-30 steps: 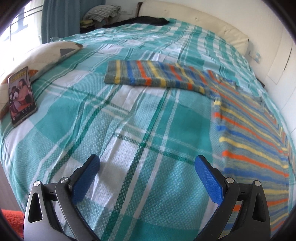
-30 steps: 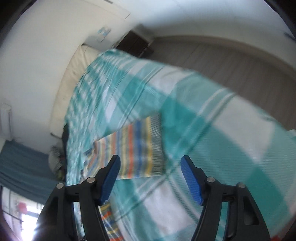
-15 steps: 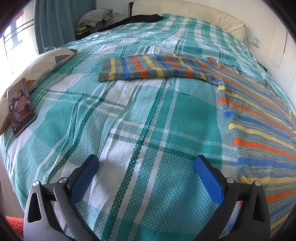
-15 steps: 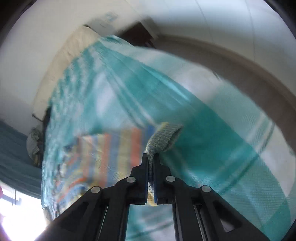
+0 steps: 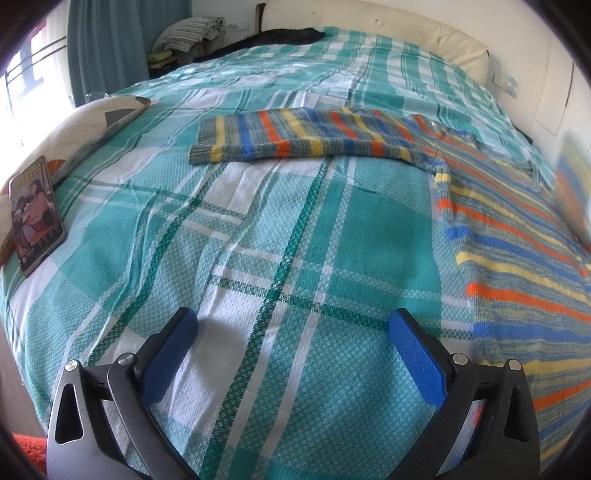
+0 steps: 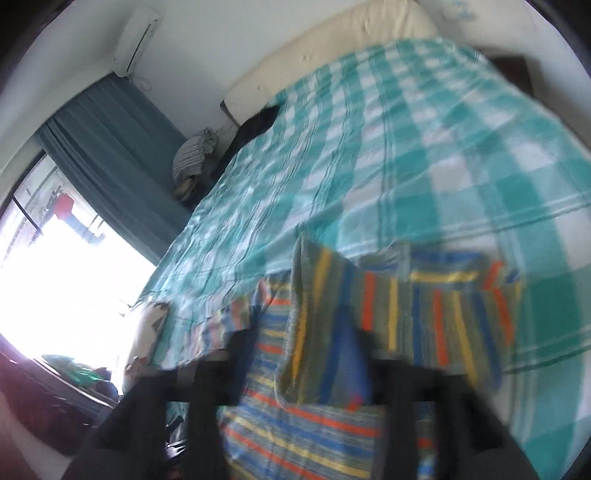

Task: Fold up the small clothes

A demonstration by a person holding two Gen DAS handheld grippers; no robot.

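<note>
A knitted sweater striped in orange, blue and yellow (image 5: 517, 258) lies flat on the teal plaid bedspread (image 5: 258, 258). One sleeve (image 5: 314, 136) stretches out to the left across the bed. My left gripper (image 5: 291, 354) hovers open over bare bedspread, left of the sweater's hem, with nothing between its blue pads. The right wrist view is blurred by motion. In it the other sleeve (image 6: 406, 314) lies folded across the sweater body (image 6: 295, 424). My right gripper (image 6: 299, 354) is just over that sleeve. Its jaws are opening, spread apart, and do not pinch the fabric.
A phone (image 5: 35, 218) leans against a patterned pillow (image 5: 85, 125) at the bed's left edge. A cream headboard (image 5: 369, 18) and a pile of clothes (image 5: 188, 33) stand at the far end. Teal curtains (image 6: 122, 147) hang beside a bright window (image 6: 55, 277).
Half a second ago the right gripper was shut on the sleeve's cuff. It swung the sleeve across onto the sweater body, and its jaws have parted. The left gripper barely moved.
</note>
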